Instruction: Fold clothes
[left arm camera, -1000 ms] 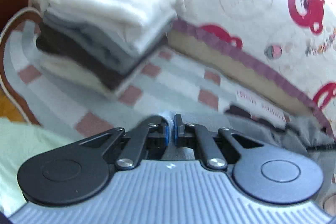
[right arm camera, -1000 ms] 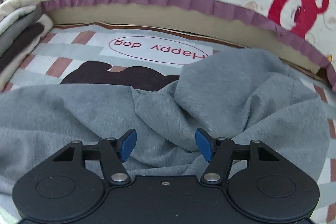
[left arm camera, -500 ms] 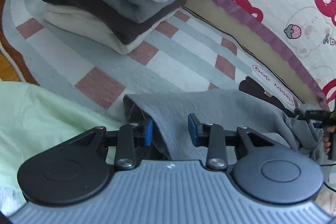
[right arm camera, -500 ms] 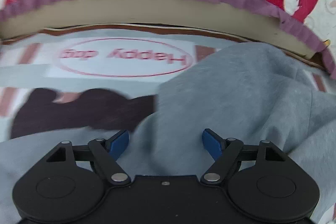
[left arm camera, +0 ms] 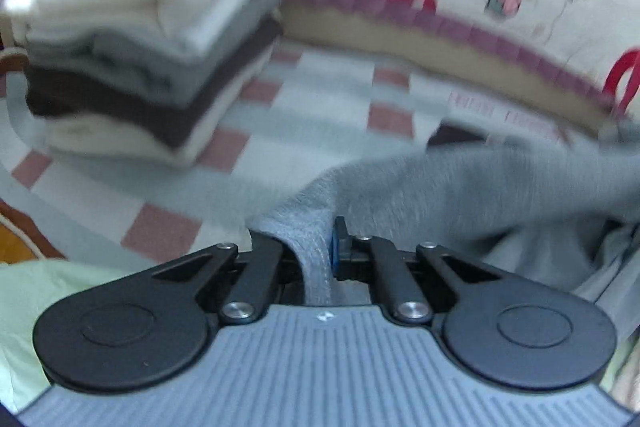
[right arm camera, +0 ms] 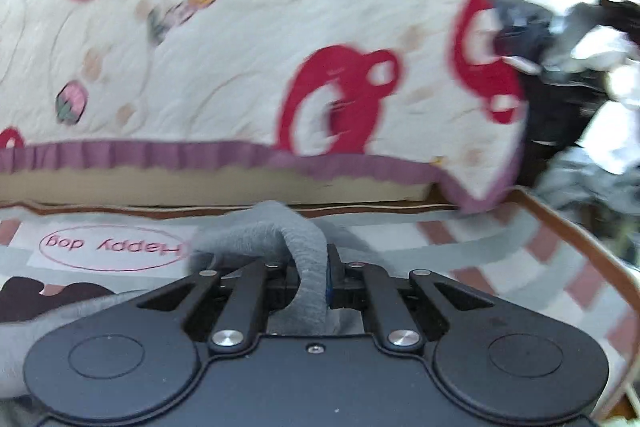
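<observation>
Fuzzy grey garment (left arm camera: 460,183), bunched edges pinched in left (left arm camera: 316,251) and right fingers (right arm camera: 312,279).

Right gripper (right arm camera: 310,281) clamped on grey garment (right arm camera: 276,231) fold, above checked mat (right arm camera: 500,251)

A checked floor mat in grey, white and dusty pink (left arm camera: 320,99), edged with a brown border, is laid beside a bed draped in a cream quilted cover printed with red bears (right arm camera: 248,59) and trimmed with a purple frill. An oval "Happy dog" print is seen on the mat. Strong daylight is noted at upper right.
</observation>
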`<move>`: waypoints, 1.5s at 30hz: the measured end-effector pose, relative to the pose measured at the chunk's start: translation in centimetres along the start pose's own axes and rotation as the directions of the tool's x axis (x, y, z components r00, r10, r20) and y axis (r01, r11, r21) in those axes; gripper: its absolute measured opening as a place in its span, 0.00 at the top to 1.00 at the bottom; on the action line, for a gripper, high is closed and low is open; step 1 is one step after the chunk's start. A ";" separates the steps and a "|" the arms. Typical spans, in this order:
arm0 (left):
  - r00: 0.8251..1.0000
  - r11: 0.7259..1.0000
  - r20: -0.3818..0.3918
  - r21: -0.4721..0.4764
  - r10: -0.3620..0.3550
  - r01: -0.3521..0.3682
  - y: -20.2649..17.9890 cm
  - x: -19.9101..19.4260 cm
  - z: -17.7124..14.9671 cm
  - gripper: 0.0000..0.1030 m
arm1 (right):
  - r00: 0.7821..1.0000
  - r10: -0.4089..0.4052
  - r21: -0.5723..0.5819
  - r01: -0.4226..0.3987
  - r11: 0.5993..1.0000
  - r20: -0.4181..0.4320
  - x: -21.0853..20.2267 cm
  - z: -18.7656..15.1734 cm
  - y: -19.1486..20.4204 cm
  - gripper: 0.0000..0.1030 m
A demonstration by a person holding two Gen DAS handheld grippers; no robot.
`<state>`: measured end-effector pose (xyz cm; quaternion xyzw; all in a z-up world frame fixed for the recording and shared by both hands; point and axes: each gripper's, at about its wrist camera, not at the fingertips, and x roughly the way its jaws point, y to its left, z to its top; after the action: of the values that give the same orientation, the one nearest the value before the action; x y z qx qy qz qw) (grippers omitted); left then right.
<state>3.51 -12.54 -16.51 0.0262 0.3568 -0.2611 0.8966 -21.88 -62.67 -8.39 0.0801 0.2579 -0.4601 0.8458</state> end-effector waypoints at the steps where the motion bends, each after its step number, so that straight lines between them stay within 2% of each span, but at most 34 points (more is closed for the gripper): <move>1: 1.000 1.000 0.030 0.000 0.004 -0.004 0.0 -0.9 0.4 0.96 | 1.000 0.018 0.020 -0.017 1.000 -0.017 -1.3 -0.4 -0.8 0.91; 3: 0.995 1.000 0.094 -0.004 0.011 -0.011 0.1 -2.7 1.0 0.96 | 0.992 0.091 0.055 -0.086 0.995 -0.088 -3.6 -1.2 -1.9 0.91; 5: 0.986 1.000 0.163 -0.015 0.016 -0.014 0.3 -4.4 1.4 0.96 | 0.964 0.204 0.099 -0.189 0.977 -0.173 -5.5 -2.1 -2.5 0.91; 7: 0.986 0.999 0.163 -0.042 0.032 -0.026 0.7 -4.7 1.7 0.96 | 0.929 0.280 0.084 -0.267 0.960 -0.244 -6.2 -2.8 -2.4 0.91; 9: 0.990 0.998 0.130 -0.048 0.053 -0.047 0.7 -4.0 1.5 0.96 | 0.870 0.335 0.033 -0.347 0.937 -0.362 -5.7 -3.3 -1.6 0.90; 11: 0.995 0.997 0.081 -0.043 0.066 -0.062 0.7 -3.1 0.9 0.96 | 0.809 0.339 -0.049 -0.411 0.911 -0.480 -4.8 -3.7 -0.1 0.90; 12: 0.996 0.997 0.055 -0.042 0.067 -0.064 0.7 -2.7 0.5 0.96 | 0.803 0.314 -0.098 -0.415 0.904 -0.506 -4.7 -3.8 0.6 0.89; 14: 0.998 0.997 0.025 -0.052 0.062 -0.061 0.7 -2.1 -0.2 0.96 | 0.811 0.267 -0.179 -0.409 0.895 -0.520 -4.9 -3.4 1.9 0.77; 15: 0.998 0.997 0.011 -0.057 0.060 -0.059 0.7 -1.8 -0.6 0.96 | 0.815 0.274 -0.203 -0.423 0.883 -0.510 -5.1 -2.6 2.5 0.71; 17: 0.998 0.997 -0.012 -0.056 0.060 -0.061 0.7 -1.4 -1.4 0.96 | 0.824 0.297 -0.245 -0.453 0.857 -0.483 -5.6 -0.9 3.7 0.47; 19: 0.998 0.996 -0.024 -0.064 0.061 -0.062 1.0 -1.3 -1.8 0.96 | 0.830 0.363 -0.268 -0.497 0.825 -0.424 -6.1 1.1 5.3 0.37; 20: 0.998 0.995 -0.031 -0.075 0.060 -0.062 1.2 -1.2 -2.0 0.96 | 0.825 0.381 -0.284 -0.517 0.808 -0.417 -5.8 1.6 6.3 0.32; 23: 0.997 0.993 -0.049 -0.105 0.055 -0.060 1.7 -1.1 -2.3 0.96 | 0.799 0.361 -0.352 -0.553 0.755 -0.482 -3.1 1.1 9.7 0.30; 25: 0.997 0.991 -0.055 -0.120 0.049 -0.055 1.9 -1.0 -2.3 0.96 | 0.772 0.275 -0.409 -0.560 0.721 -0.573 -0.5 -0.9 12.1 0.31; 26: 0.998 0.991 -0.055 -0.122 0.044 -0.051 2.0 -1.1 -2.4 0.96 | 0.766 0.225 -0.448 -0.557 0.699 -0.602 0.4 -2.1 12.9 0.31; 27: 0.998 0.991 -0.055 -0.122 0.042 -0.048 2.0 -1.1 -2.4 0.96 | 0.768 0.170 -0.492 -0.545 0.679 -0.618 1.2 -3.3 13.6 0.31; 30: 0.997 0.993 -0.063 -0.115 0.033 -0.040 1.9 -1.0 -2.6 0.96 | 0.835 0.012 -0.650 -0.438 0.621 -0.551 3.1 -6.7 14.1 0.30; 31: 0.997 0.993 -0.067 -0.116 0.027 -0.035 1.9 -0.9 -2.7 0.96 | 0.842 -0.016 -0.656 -0.409 0.635 -0.540 4.1 -7.1 13.5 0.30; 32: 0.997 0.993 -0.072 -0.116 0.022 -0.030 1.9 -0.8 -2.7 0.96 | 0.838 -0.011 -0.618 -0.393 0.681 -0.545 4.9 -6.8 12.4 0.45; 34: 0.997 0.992 -0.079 -0.126 0.003 -0.013 1.9 -0.5 -2.6 0.96 | 0.809 0.064 -0.447 -0.386 0.807 -0.584 6.1 -5.2 9.2 0.89; 35: 0.997 0.991 -0.083 -0.132 -0.006 -0.005 1.8 -0.4 -2.6 0.95 | 0.809 0.110 -0.363 -0.375 0.853 -0.577 6.0 -4.2 7.5 0.89; 36: 0.996 0.992 -0.083 -0.129 -0.013 0.002 1.7 -0.4 -2.5 0.95 | 0.829 0.141 -0.307 -0.351 0.885 -0.541 5.5 -3.3 5.8 0.90; 37: 0.996 0.992 -0.082 -0.125 -0.020 0.010 1.6 -0.3 -2.4 0.96 | 0.857 0.150 -0.278 -0.318 0.907 -0.492 4.9 -2.3 4.3 0.90; 39: 0.997 0.995 -0.076 -0.096 -0.015 0.007 1.3 -0.4 -2.0 0.96 | 0.929 0.102 -0.299 -0.217 0.929 -0.355 3.3 -0.3 1.7 0.90; 40: 0.997 0.996 -0.077 -0.088 -0.021 0.015 1.3 -0.6 -1.5 0.96 | 0.956 0.064 -0.325 -0.160 0.932 -0.287 2.5 0.7 0.6 0.90; 41: 0.995 0.994 -0.078 -0.101 -0.058 0.050 1.5 -0.7 -0.7 0.96 | 0.976 0.009 -0.382 -0.093 0.919 -0.217 1.8 1.7 -0.1 0.90; 43: 0.992 0.981 -0.047 -0.157 -0.121 0.112 2.4 -1.3 1.3 0.97 | 0.997 -0.040 -0.427 0.006 0.904 -0.071 0.2 4.0 -1.5 0.90; 44: 0.991 0.979 -0.020 -0.158 -0.133 0.128 2.6 -1.8 2.5 0.97 | 0.999 -0.047 -0.399 0.034 0.916 -0.022 -0.7 5.4 -2.4 0.90; 45: 0.993 0.984 0.020 -0.134 -0.115 0.117 2.2 -2.6 3.1 0.97 | 0.998 -0.053 -0.347 0.056 0.936 0.017 -1.5 6.7 -3.4 0.91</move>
<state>4.99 -10.20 -12.81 -0.0568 0.3691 -0.2883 0.8817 -22.96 -65.98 -1.55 -0.0792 0.3340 -0.4310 0.8345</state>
